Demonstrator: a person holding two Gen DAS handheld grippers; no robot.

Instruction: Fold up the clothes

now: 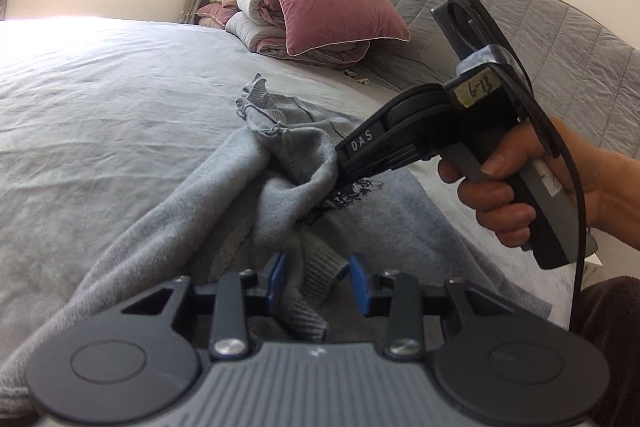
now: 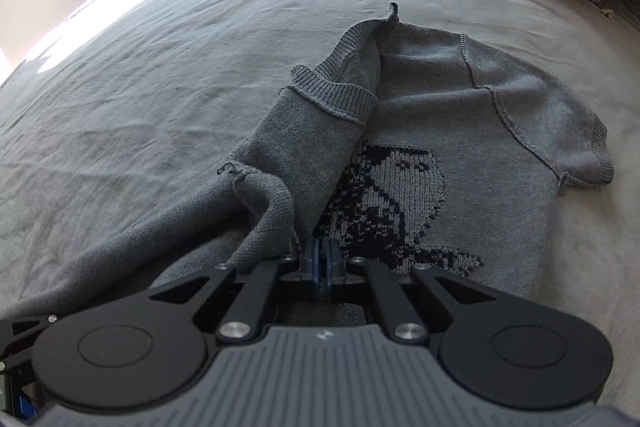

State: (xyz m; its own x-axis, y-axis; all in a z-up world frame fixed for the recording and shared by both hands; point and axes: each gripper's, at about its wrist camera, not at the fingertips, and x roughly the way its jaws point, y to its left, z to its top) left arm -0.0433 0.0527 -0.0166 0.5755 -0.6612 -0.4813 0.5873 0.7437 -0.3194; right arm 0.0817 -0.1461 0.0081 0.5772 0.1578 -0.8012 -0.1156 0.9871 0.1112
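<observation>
1. Fingers of the right gripper (image 2: 321, 259) are pinched closed on a fold of the soft grey knitted sweater (image 2: 460, 131); fingers of the left gripper (image 1: 316, 281) stand apart around a ribbed cuff (image 1: 320, 273), not pressing it.
2. Light, limp knit that will sag and stretch; ribbed hems and seams likely give the firmest hold.
3. Sweater lies on the grey bed sheet (image 2: 160, 67), dark knitted figure (image 2: 392, 203) up, left side folded over toward 12 o'clock.

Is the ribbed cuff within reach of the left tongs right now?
Probably yes. The cuff already lies between the open blue pads of the left tongs, nothing covers it, and the right tongs work farther up the sweater.
</observation>
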